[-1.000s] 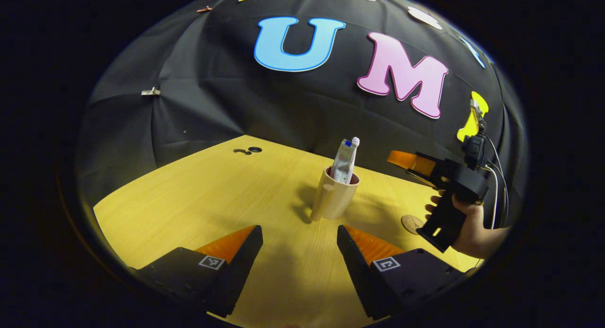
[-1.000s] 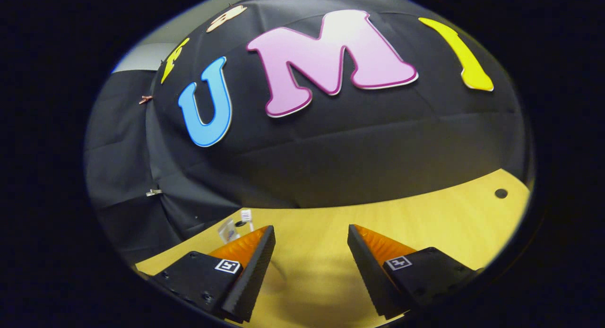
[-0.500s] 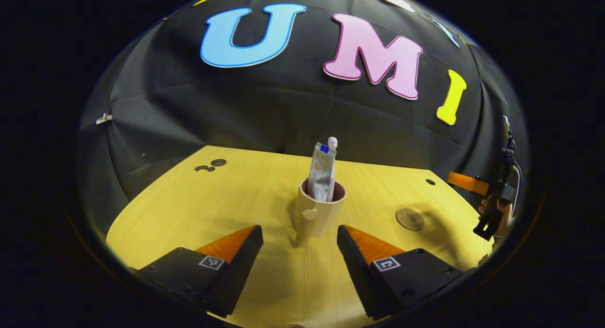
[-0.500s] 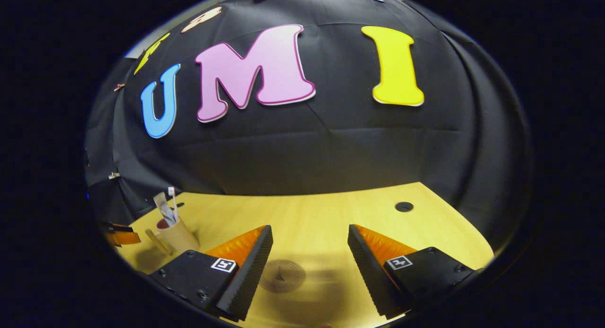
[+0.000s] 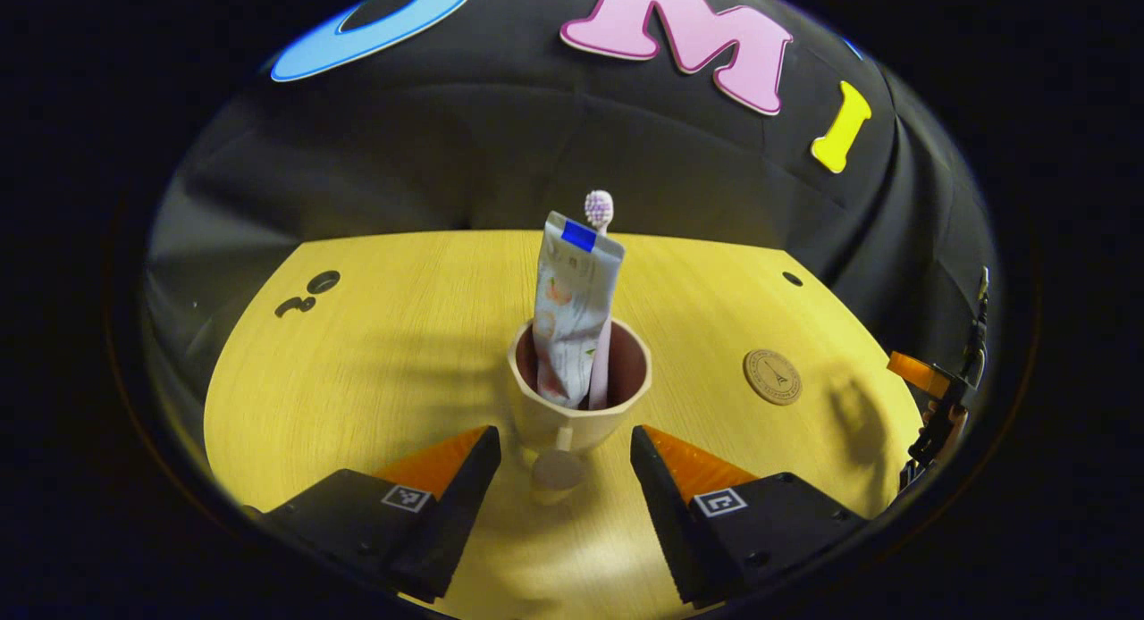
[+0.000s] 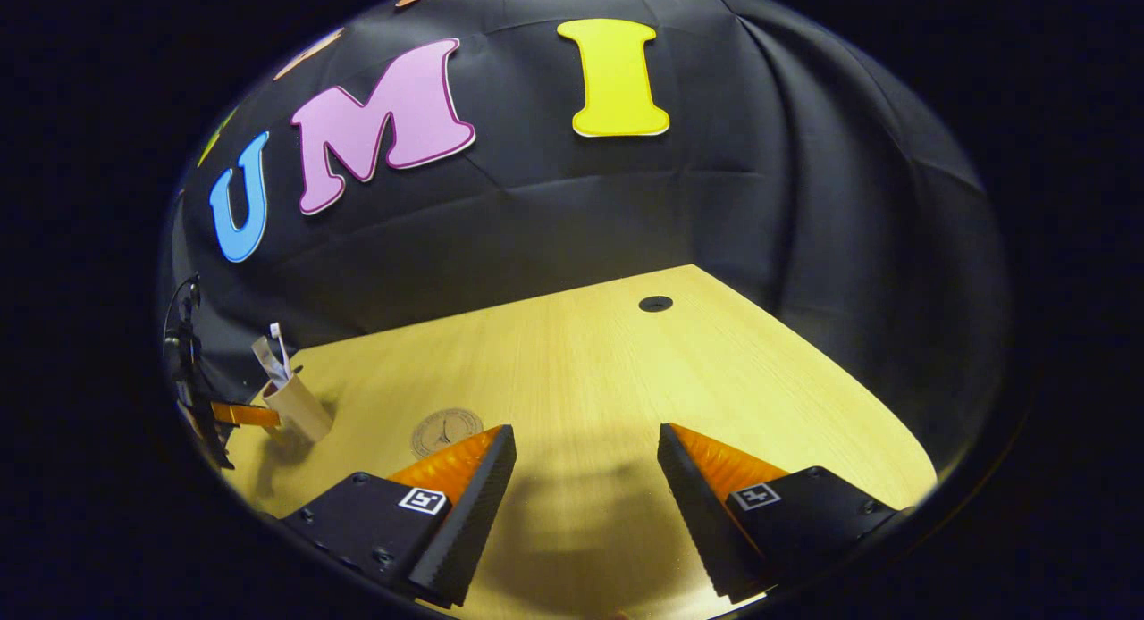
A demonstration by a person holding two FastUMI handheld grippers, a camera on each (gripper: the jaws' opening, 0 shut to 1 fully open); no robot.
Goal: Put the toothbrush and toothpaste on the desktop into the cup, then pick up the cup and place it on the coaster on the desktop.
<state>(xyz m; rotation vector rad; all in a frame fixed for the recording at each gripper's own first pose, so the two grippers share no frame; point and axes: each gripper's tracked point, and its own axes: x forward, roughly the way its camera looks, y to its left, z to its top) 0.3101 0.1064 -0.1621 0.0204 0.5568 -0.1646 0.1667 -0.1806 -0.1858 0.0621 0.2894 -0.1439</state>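
A: Where do the task's things stand?

B: The cup [image 5: 579, 397] sits upright on the counter [image 5: 384, 352], near its middle, with the toothpaste [image 5: 572, 307] and the toothbrush [image 5: 599, 211] standing in it; the brush head rises just above the tube's flat end. The cup's handle [image 5: 558, 466] points toward the left gripper [image 5: 563, 464]. The coaster [image 5: 772, 376] lies flat to the cup's right, apart from it and bare.

A: And the left gripper?

B: Its fingers are spread wide, one on each side of the handle and the cup's lower wall. Neither finger presses on the cup, so it holds nothing.

A: The right gripper?

B: In the right gripper view, the right gripper [image 6: 585, 473] is likewise wide open and empty above bare counter. The coaster [image 6: 446, 431] lies just beyond its left finger, and the cup [image 6: 298, 407] stands farther off at the left edge, beside the other gripper. In the left gripper view, the right gripper [image 5: 934, 388] shows at the far right edge, well apart from the cup.
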